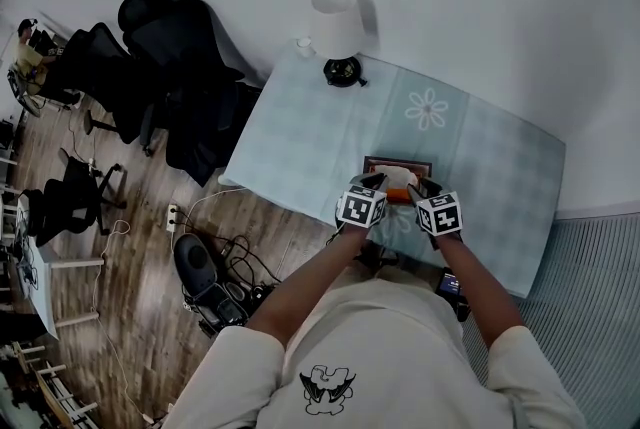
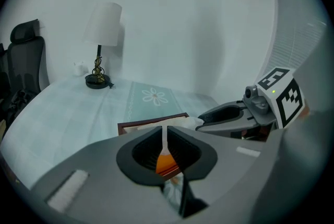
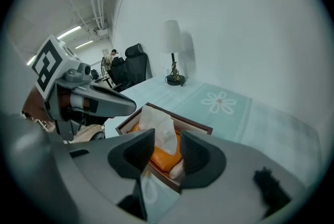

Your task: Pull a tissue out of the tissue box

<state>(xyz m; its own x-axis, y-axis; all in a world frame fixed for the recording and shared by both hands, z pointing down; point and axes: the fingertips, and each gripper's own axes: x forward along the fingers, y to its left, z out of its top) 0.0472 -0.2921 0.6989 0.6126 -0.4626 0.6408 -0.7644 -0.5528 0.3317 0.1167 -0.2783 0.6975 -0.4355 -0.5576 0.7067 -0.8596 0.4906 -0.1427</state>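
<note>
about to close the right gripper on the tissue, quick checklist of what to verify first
1. Right gripper open: ok, its jaws stand apart.
2. Tissue sticking up out of the tissue box: ok.
3. Tissue lined up with the right gripper's gap: ok in the right gripper view. Whether it sits deep enough between the jaws: cannot tell.
4. Left gripper bracing the box: cannot tell. Its jaws are together at the box's edge, but contact is not visible.
5. Room to pull upward: ok, the lamp stands far back on the table.
</note>
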